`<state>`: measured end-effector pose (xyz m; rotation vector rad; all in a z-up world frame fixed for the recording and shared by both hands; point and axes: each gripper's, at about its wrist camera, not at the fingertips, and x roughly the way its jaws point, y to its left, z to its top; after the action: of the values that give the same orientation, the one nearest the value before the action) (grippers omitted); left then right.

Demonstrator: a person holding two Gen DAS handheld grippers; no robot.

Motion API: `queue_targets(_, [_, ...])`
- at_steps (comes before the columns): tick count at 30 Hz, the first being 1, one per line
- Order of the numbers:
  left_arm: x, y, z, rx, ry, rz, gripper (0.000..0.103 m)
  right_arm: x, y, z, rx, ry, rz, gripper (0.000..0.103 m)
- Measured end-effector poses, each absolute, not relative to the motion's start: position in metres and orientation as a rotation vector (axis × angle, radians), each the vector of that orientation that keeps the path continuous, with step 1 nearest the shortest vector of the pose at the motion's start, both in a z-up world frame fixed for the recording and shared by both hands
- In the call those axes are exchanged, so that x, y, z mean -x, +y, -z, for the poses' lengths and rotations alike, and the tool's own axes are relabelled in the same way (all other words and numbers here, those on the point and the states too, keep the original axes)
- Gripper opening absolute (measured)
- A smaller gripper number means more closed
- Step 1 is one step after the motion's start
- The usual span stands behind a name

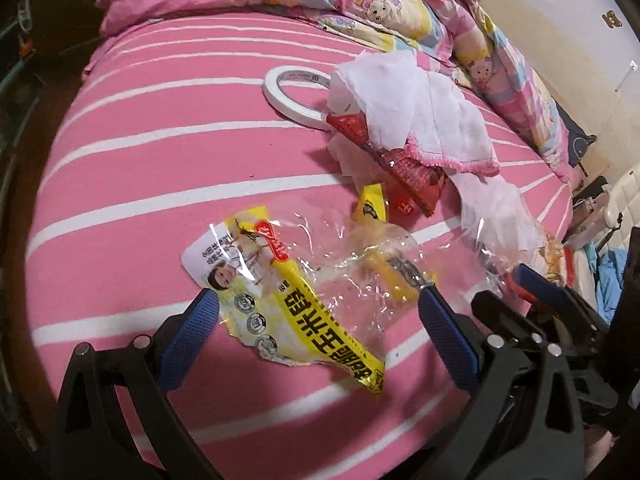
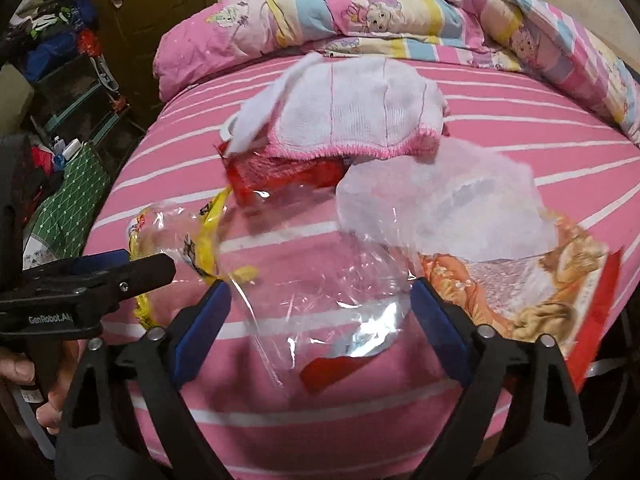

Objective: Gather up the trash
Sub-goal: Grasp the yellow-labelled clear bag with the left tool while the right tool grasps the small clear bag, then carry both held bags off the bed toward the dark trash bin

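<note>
A yellow and clear snack wrapper (image 1: 304,292) lies on the pink striped bed between the fingers of my open left gripper (image 1: 318,300). A red wrapper (image 1: 400,164), a small yellow packet (image 1: 372,206) and white tissue (image 1: 496,212) lie beyond it. In the right wrist view my open right gripper (image 2: 320,292) straddles a clear plastic wrapper (image 2: 328,300) with a red piece (image 2: 332,370) under it. An orange printed bag (image 2: 532,292) lies to its right, partly under tissue (image 2: 444,208). The left gripper (image 2: 132,270) shows at the left by the yellow wrapper (image 2: 200,240).
A white cloth with pink trim (image 2: 360,120) lies over the red wrapper (image 2: 280,178). A white tape roll (image 1: 292,92) lies behind it. A folded cartoon quilt (image 2: 400,16) lies at the bed's far end. Clutter and a green box (image 2: 68,200) stand beside the bed on the left.
</note>
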<state>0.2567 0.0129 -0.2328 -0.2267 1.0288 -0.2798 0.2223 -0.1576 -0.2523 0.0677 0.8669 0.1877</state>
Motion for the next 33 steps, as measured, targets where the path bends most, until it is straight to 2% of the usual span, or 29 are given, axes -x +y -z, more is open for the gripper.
queue_targets(1, [-0.259, 0.011, 0.233, 0.225, 1.024, 0.285, 0.097, -0.224, -0.159, 0.254, -0.073, 0.863, -0.184, 0.087])
queue_targets(2, [-0.260, 0.010, 0.234, 0.226, 1.020, 0.292, 0.097, -0.225, -0.159, 0.255, -0.083, 0.856, -0.186, 0.081])
queue_targets(3, [-0.262, 0.009, 0.233, 0.218, 1.014, 0.295, 0.096, -0.227, -0.159, 0.256, -0.094, 0.852, -0.196, 0.071])
queue_targets(5, [-0.262, 0.004, 0.234, 0.186, 1.008, 0.292, 0.092, -0.227, -0.157, 0.256, -0.097, 0.846, -0.203, 0.058])
queue_targets(9, [-0.259, -0.005, 0.231, 0.147, 0.994, 0.319, 0.056, -0.228, -0.156, 0.254, -0.129, 0.835, -0.237, 0.024])
queue_targets(10, [-0.259, -0.006, 0.231, 0.157, 0.996, 0.341, 0.047, -0.227, -0.156, 0.252, -0.129, 0.825, -0.239, 0.022])
queue_targets(11, [-0.258, -0.005, 0.231, 0.162, 0.997, 0.340, 0.045, -0.225, -0.155, 0.249, -0.122, 0.811, -0.238, 0.019])
queue_targets(21, [-0.242, 0.020, 0.213, 0.323, 0.923, 0.382, 0.028, -0.209, -0.160, 0.214, -0.190, 0.694, -0.289, 0.015])
queue_targets(33, [-0.203, 0.047, 0.166, 0.403, 0.807, 0.394, 0.020, -0.175, -0.147, 0.158, -0.201, 0.591, -0.349, 0.015])
